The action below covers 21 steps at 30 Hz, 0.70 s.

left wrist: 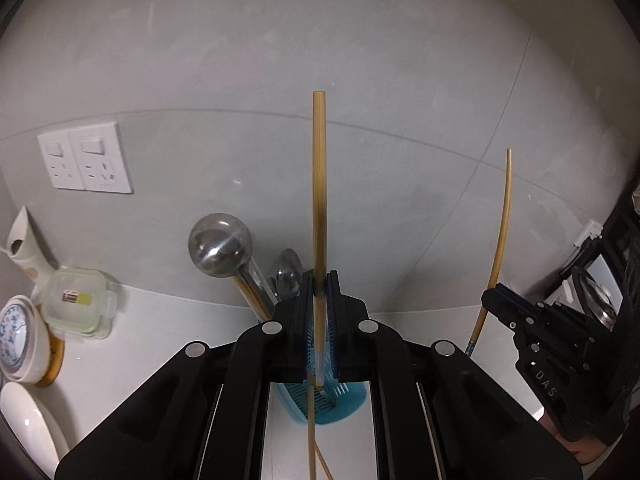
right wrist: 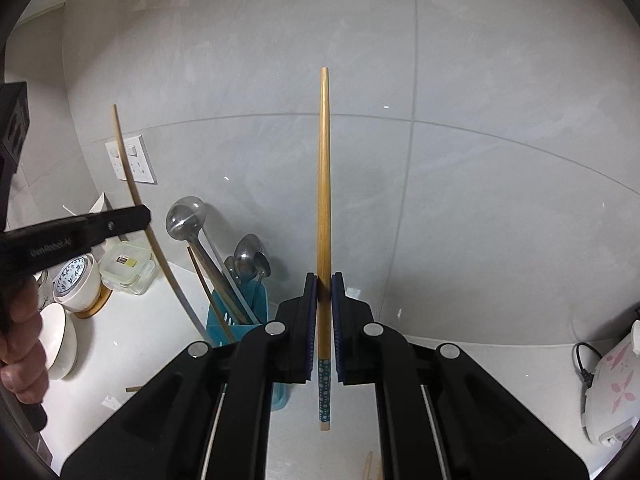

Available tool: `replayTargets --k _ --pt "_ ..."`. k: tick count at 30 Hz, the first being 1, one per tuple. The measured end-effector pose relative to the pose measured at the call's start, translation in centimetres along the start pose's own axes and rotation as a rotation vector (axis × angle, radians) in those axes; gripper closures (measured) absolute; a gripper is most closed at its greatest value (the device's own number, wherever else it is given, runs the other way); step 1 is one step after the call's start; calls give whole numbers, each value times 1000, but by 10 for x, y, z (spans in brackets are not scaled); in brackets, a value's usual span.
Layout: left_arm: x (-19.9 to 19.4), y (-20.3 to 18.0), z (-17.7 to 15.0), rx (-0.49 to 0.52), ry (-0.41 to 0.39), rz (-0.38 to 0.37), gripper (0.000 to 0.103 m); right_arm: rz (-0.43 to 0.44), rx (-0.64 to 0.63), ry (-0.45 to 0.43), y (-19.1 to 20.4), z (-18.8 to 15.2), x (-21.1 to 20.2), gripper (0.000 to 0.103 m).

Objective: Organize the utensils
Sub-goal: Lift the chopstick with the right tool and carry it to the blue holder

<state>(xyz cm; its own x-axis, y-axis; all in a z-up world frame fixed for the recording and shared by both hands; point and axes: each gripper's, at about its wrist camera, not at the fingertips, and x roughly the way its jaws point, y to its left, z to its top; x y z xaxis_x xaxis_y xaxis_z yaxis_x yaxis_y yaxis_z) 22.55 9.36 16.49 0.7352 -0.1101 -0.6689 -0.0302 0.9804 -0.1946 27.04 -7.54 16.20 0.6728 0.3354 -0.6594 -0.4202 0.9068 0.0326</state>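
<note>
Ladle (left wrist: 220, 245) and spoons (left wrist: 286, 271) crowd blue holder (left wrist: 340, 404) under left gripper (left wrist: 320, 280).

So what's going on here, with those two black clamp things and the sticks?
A person is tidying utensils with a pair of hand-held tongs. The left tongs are shut on one wooden chopstick, held upright just above the blue utensil holder, which already has a ladle and spoons standing in it. The right tongs grip a second chopstick, also upright, off to the side of the holder. Neither chopstick has been let go yet.
</note>
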Motion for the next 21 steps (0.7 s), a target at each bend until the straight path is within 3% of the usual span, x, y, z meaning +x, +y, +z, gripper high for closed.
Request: replayTargets --k 11,21 --pt "56 19 -32 24 70 -69 97 -27 -5 25 14 -1 23 96" --pt "64 29 -49 34 107 -31 94 14 -3 38 25 -4 39 96"
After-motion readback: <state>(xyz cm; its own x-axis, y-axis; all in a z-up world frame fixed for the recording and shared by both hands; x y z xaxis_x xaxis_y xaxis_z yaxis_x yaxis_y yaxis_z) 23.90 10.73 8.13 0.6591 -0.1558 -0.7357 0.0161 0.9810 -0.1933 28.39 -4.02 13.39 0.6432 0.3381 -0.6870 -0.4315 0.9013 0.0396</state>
